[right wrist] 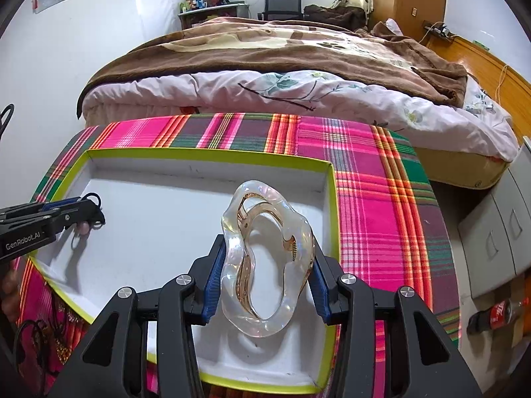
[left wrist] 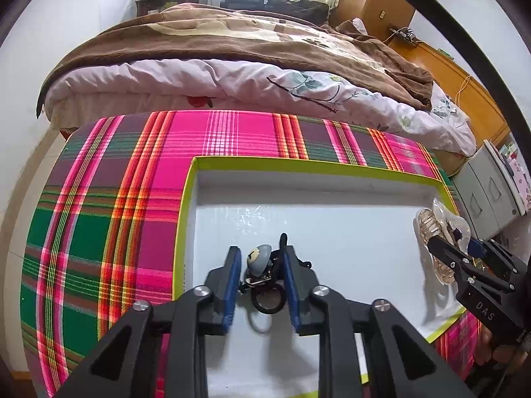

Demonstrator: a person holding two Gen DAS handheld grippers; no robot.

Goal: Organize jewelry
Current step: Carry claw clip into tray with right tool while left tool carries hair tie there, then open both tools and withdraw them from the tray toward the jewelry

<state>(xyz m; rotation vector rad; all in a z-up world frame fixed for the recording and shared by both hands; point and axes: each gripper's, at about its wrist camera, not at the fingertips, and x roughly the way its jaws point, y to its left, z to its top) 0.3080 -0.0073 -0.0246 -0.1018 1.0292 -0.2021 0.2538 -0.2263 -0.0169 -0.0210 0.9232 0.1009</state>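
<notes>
A white tray with a lime-green rim (left wrist: 188, 199) (right wrist: 334, 205) lies on the pink plaid tablecloth. My left gripper (left wrist: 260, 272) is shut on a small hair tie with a grey-blue charm and black loops (left wrist: 260, 262), held just above the tray's floor; it also shows at the left of the right wrist view (right wrist: 89, 214). My right gripper (right wrist: 265, 272) is shut on a clear, amber-tinted hair claw clip (right wrist: 267, 265), held over the tray's right side. That clip and gripper show at the right of the left wrist view (left wrist: 441, 232).
A bed with a brown blanket (left wrist: 232, 43) stands right behind the table. Grey drawers (right wrist: 497, 232) and a lying cola bottle (right wrist: 494, 315) are to the right. More jewelry lies on the cloth at the lower left (right wrist: 56, 338).
</notes>
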